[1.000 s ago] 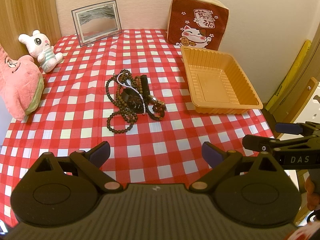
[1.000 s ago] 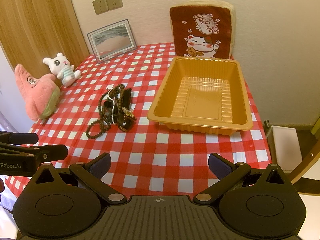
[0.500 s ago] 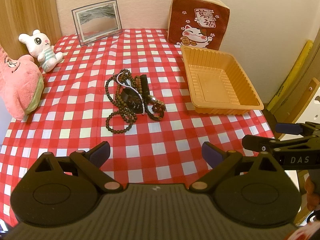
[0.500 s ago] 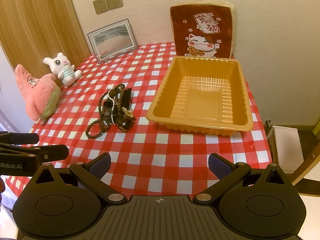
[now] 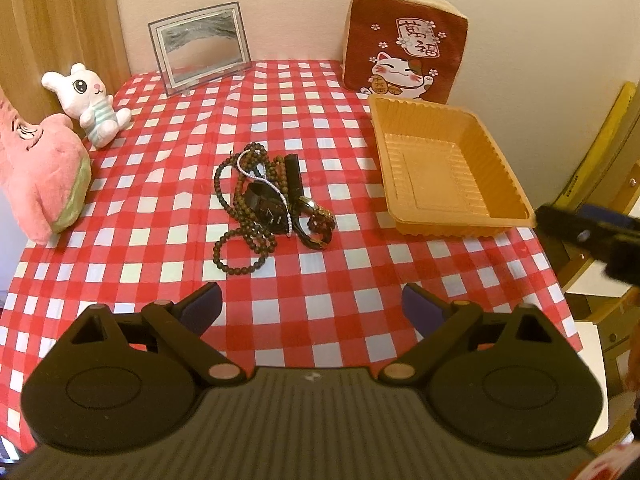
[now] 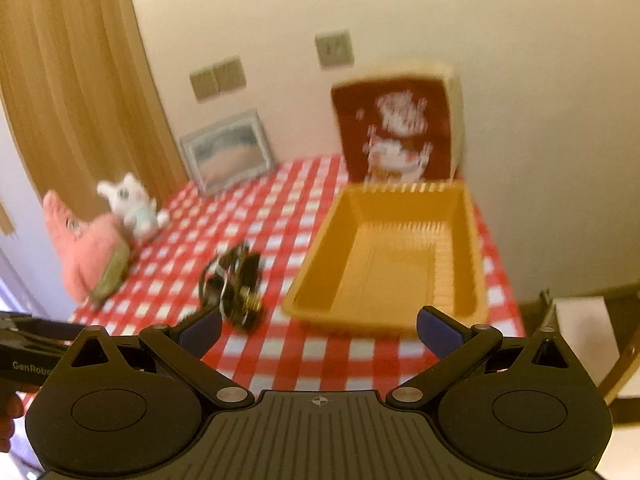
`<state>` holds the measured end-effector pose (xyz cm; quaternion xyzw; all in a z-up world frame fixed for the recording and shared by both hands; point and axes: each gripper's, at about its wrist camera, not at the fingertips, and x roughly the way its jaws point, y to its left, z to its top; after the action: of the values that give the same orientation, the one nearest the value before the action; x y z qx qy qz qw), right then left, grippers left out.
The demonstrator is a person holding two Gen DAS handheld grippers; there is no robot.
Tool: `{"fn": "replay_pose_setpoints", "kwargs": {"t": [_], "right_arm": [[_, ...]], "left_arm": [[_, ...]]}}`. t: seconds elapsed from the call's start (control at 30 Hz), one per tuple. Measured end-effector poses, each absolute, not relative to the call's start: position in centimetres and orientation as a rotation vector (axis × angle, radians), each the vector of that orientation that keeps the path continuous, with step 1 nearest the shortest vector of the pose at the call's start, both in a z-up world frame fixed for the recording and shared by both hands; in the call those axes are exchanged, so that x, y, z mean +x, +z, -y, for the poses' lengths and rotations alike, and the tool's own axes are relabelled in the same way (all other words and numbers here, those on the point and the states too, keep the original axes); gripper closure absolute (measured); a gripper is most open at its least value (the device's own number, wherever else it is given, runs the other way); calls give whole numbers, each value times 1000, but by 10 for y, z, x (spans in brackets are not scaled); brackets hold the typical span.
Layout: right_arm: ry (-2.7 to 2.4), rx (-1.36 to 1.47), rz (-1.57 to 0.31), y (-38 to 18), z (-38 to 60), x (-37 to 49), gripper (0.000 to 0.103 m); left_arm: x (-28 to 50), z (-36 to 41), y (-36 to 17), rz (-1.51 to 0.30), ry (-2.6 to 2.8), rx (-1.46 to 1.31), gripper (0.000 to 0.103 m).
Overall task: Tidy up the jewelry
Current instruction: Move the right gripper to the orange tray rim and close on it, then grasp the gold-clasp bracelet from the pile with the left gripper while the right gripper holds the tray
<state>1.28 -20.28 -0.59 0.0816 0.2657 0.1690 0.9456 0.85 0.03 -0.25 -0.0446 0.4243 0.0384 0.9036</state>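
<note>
I see the jewelry pile (image 5: pixel 272 204) mid-frame on the checked cloth, well above my left gripper (image 5: pixel 311 306), whose fingers are spread wide and empty. The orange tray (image 5: pixel 512 184) sits right of it. My right gripper (image 6: pixel 319 330) is spread too, its view blurred, the pile just above its left fingertip (image 6: pixel 200 328).

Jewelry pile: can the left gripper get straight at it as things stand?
Probably yes. The left gripper is open and empty, and the jewelry pile lies ahead of it with only bare checked tablecloth between. The orange tray sits off to the side, apart from the pile.
</note>
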Motion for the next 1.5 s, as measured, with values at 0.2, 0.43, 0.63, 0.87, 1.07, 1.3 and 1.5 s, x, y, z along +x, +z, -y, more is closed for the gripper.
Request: {"fn": "replay_pose_setpoints", "kwargs": {"t": [0.2, 0.43, 0.63, 0.87, 1.07, 1.3, 1.5], "right_arm": [[328, 203, -509, -15, 230, 26, 0], [327, 157, -548, -45, 259, 44, 0], [305, 135, -560, -70, 273, 57, 0], [229, 198, -568, -91, 278, 79, 21], [107, 283, -555, -105, 282, 96, 32], [28, 361, -564, -122, 277, 116, 50], [-14, 362, -564, -134, 268, 126, 60]], "left_arm": [[17, 3, -10, -874, 136, -112, 8], [25, 13, -21, -839, 211, -119, 9], [30, 22, -32, -847, 247, -96, 13], [46, 26, -39, -855, 226, -51, 13], [76, 24, -47, -862, 169, -20, 14], [102, 20, -55, -872, 105, 21, 15], [110, 10, -63, -896, 85, 21, 17]]}}
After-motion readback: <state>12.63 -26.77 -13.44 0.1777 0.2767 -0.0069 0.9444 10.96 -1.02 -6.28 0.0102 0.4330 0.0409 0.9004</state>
